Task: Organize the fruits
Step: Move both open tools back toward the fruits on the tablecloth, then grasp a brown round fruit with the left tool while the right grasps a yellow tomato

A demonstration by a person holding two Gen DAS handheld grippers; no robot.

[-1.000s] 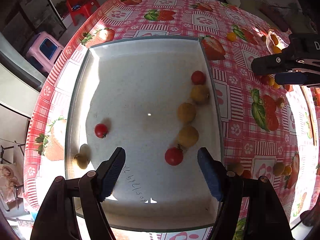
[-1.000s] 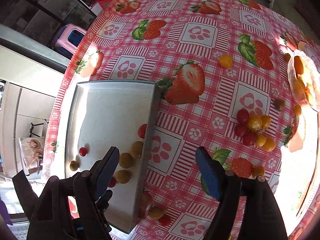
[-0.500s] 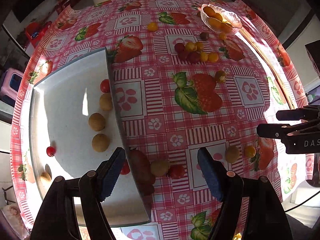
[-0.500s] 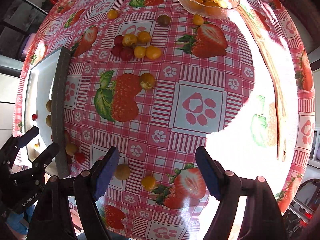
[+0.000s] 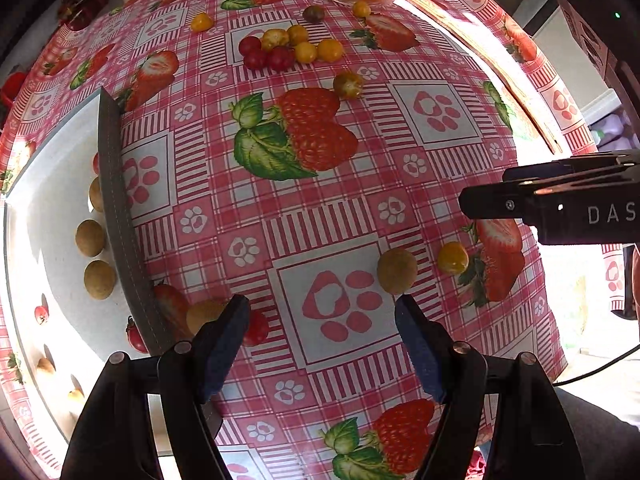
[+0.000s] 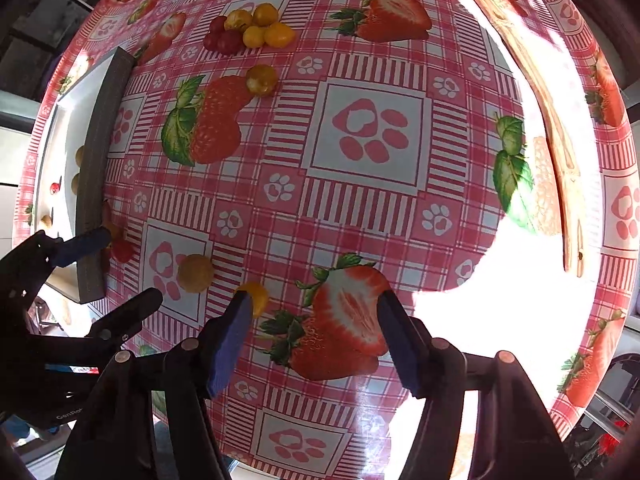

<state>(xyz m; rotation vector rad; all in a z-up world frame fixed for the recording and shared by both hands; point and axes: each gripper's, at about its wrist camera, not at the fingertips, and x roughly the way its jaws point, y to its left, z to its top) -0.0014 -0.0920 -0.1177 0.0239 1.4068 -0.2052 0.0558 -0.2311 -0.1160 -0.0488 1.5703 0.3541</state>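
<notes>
Both views now off the tray (image 5: 116, 208) | right claw (image 6: 316, 316) closing, empty; left claw (image 5: 322, 320) open | I'd pinch the small, slippery orange tomato (image 6: 258, 296) gently across its middle.

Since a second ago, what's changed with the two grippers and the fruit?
Both grippers swung off the white tray toward the open tablecloth. The left gripper now hangs over a paw print, jaws open as before; the right gripper sits by a yellow cherry tomato, and its jaws have just been closing, with nothing between them. Nothing was picked up or let go; the fruit lies where it was.
</notes>
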